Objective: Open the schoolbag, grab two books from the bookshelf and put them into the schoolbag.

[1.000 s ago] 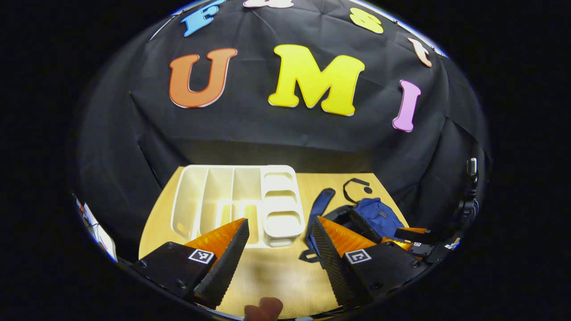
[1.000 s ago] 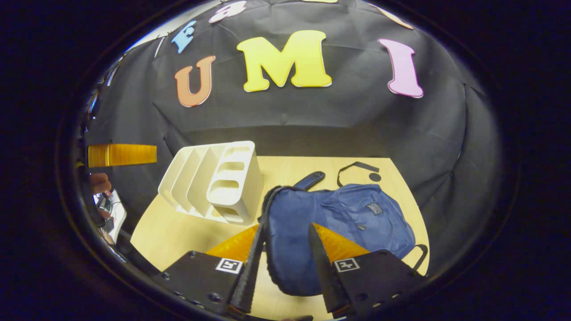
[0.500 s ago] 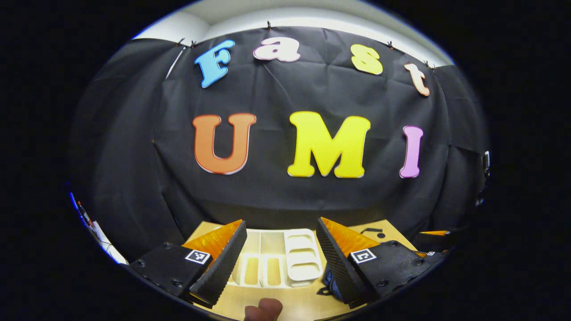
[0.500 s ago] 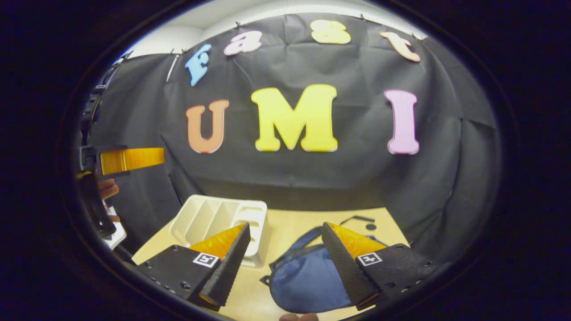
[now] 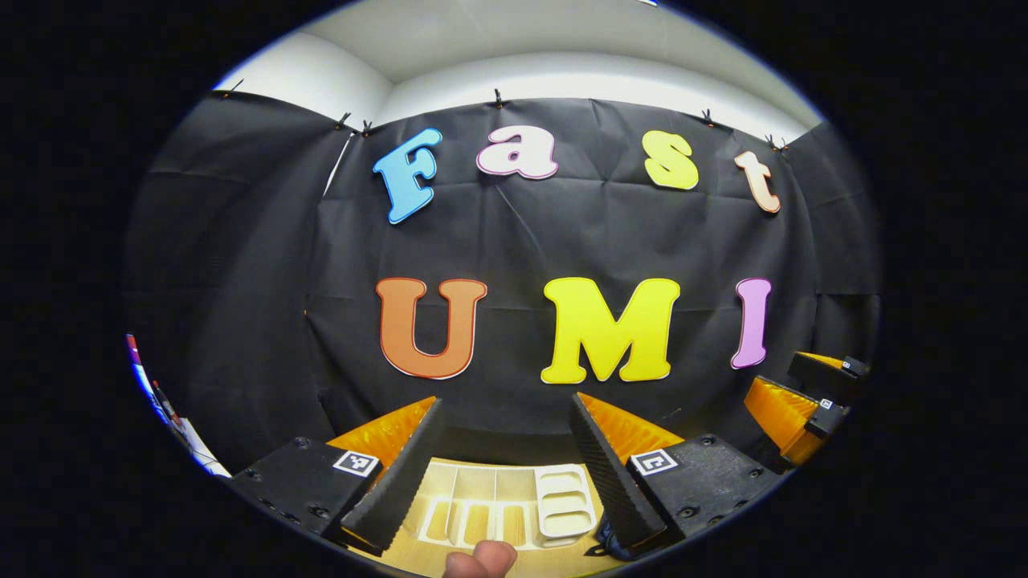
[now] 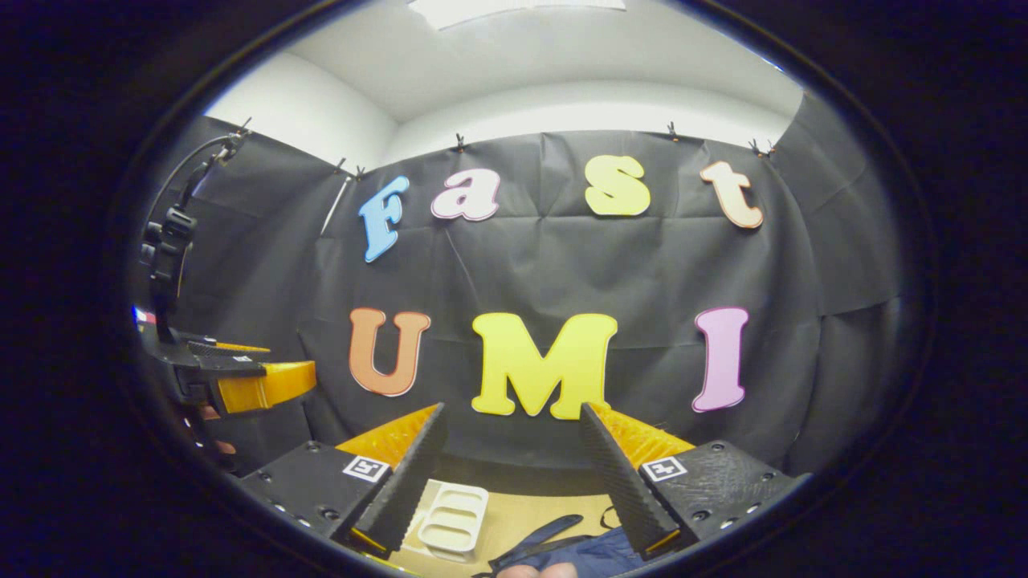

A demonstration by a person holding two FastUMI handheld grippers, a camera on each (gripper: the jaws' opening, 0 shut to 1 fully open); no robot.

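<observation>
Pale wood desk [image 5: 418, 554] lies low in both views, with both claws raised above it and aimed at the black cloth wall [image 5: 562, 233].

Left gripper view, near to far: a fingertip [image 5: 482, 559] of the holding hand shows at the bottom edge. The left claw [image 5: 506, 461] stands wide, its jaws well apart with nothing between them. Below and beyond the jaws a white bookshelf [image 5: 506, 514] rests on the desk, its slots open toward the camera; whether any slot holds a book cannot be told. A dark blue scrap of the schoolbag [image 5: 610, 547] shows just right of the bookshelf, beside the right jaw. Farther right, the right claw [image 5: 791, 401] is seen from the side, up off the desk in front of the wall.

Right gripper view, near to far: a fingertip [image 6: 534, 571] shows at the bottom edge. The right claw [image 6: 510, 466] is wide, holding nothing. Under the jaws the blue schoolbag [image 6: 594, 558] lies on the desk with a strap [image 6: 546, 534] trailing toward the bookshelf [image 6: 451, 522], which stands just left of it. At the left edge the left claw [image 6: 257, 385] appears side-on, raised, with part of a hand [image 6: 213, 417] below it. Its opening cannot be judged from this angle. Above the wall cloth a white ceiling [image 6: 514, 64] is visible.
</observation>
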